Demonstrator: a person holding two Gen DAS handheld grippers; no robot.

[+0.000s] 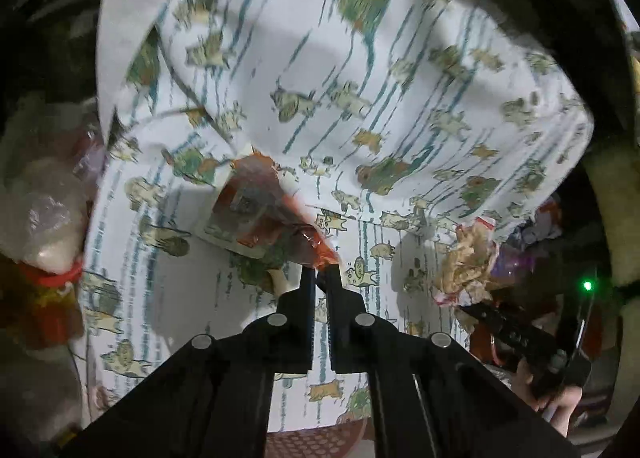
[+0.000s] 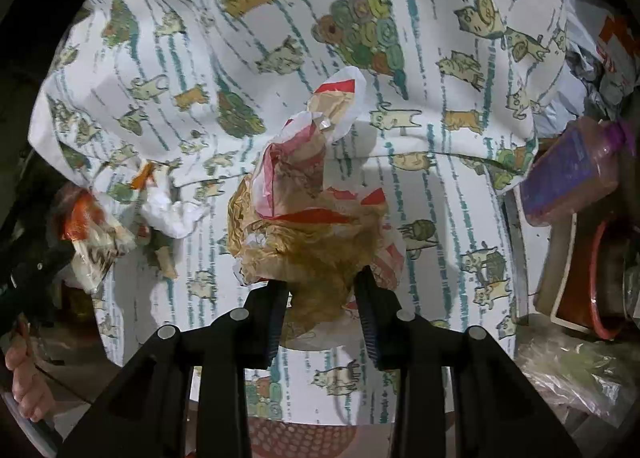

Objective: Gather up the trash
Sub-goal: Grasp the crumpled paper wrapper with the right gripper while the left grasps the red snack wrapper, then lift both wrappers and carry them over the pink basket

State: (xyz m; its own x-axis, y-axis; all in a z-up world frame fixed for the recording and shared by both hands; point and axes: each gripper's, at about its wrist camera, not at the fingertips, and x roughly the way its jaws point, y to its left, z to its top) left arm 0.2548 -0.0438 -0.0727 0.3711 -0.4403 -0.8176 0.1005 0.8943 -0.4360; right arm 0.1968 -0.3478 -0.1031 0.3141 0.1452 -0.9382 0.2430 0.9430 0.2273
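An orange snack wrapper hangs pinched by its corner in the tightly clenched left hand-held gripper, lifted above the cat-print cloth covering the bench. A crumpled brown-and-red paper bag sits squeezed between the fingers of the right hand-held gripper, also over the cloth. In the right wrist view a crumpled white paper scrap lies on the cloth near the orange wrapper. A purple-capped plastic bottle lies at the cloth's right edge among other clutter.

White cat-print cloth with teal stripes, orange wrapper, tan-and-red paper bag
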